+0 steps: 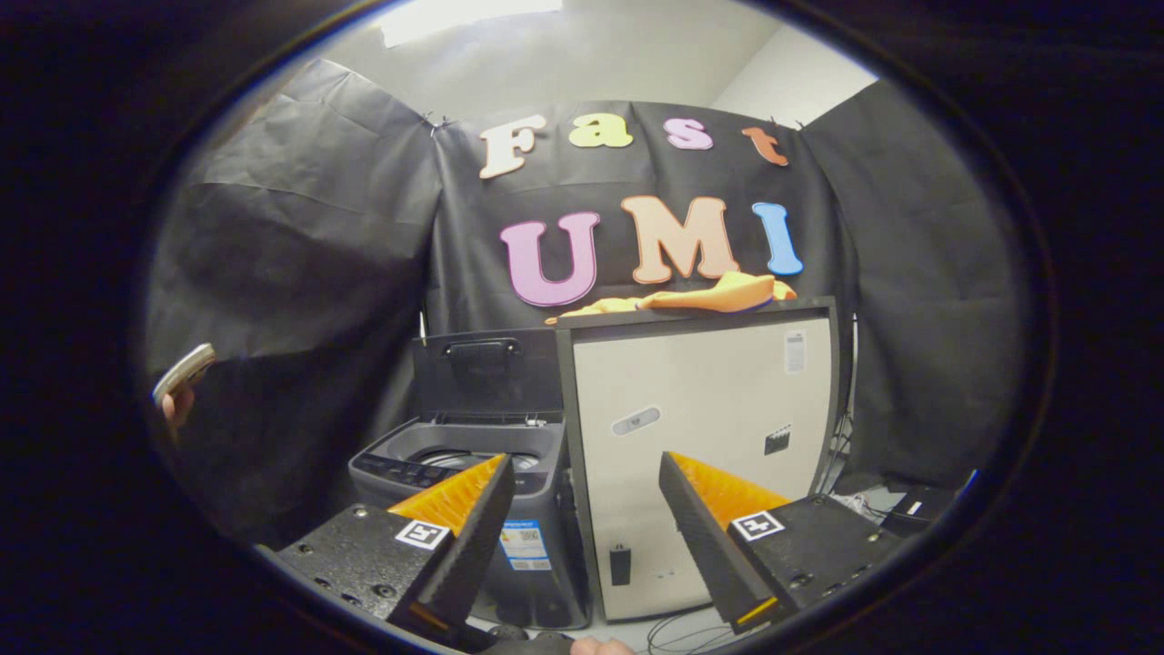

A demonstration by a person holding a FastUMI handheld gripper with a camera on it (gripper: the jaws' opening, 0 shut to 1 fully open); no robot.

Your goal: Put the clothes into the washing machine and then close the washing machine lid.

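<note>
Two fingers of the gripper (582,473) are standing wide apart with nothing between them; the jaws are open and touching no object. Beyond the fingers, a pale cabinet (700,437) with a dark frame is facing the camera, well apart from the fingertips. An orange garment (718,296) is lying crumpled on the cabinet's top, draping along its far edge toward the left; this is the clothes item, not yet in the machine.

Left of the cabinet and just beside it, the washing machine (509,509) is sitting lower, dark grey, a top-loader. Its lid (486,368) is standing upright at the far side, handle facing forward, so the tub opening is exposed. The left finger is overlapping the machine's near right corner in this view; contact cannot be confirmed, though it appears to be in front rather than touching.

At far left, a person's hand (177,400) is holding a flat pale object (185,371), possibly a phone; too small to tell. Cables (682,628) are trailing on the floor near the cabinet's base. Black cloth is hanging behind everything.
</note>
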